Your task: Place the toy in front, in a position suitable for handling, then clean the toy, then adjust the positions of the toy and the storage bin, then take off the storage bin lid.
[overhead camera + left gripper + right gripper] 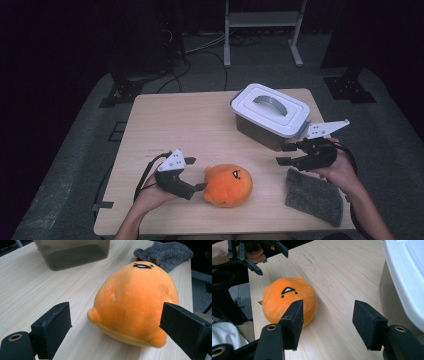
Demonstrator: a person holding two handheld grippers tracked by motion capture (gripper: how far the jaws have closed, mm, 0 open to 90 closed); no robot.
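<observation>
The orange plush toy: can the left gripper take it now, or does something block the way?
Probably yes. The left gripper is open beside the orange plush toy, its jaws already on both sides, and nothing lies between them on the table.

One orange plush toy (228,185), one lidded box (270,115), one grey cloth (314,196), two claws.

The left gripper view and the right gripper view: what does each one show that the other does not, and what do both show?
The left gripper view alone has the grey cloth lying behind the toy at the table edge, and the left gripper open around the toy. The right gripper view alone has the box's white lid, the person's hand, and the right gripper open over bare table. Both have the orange plush toy and the box wall.
</observation>
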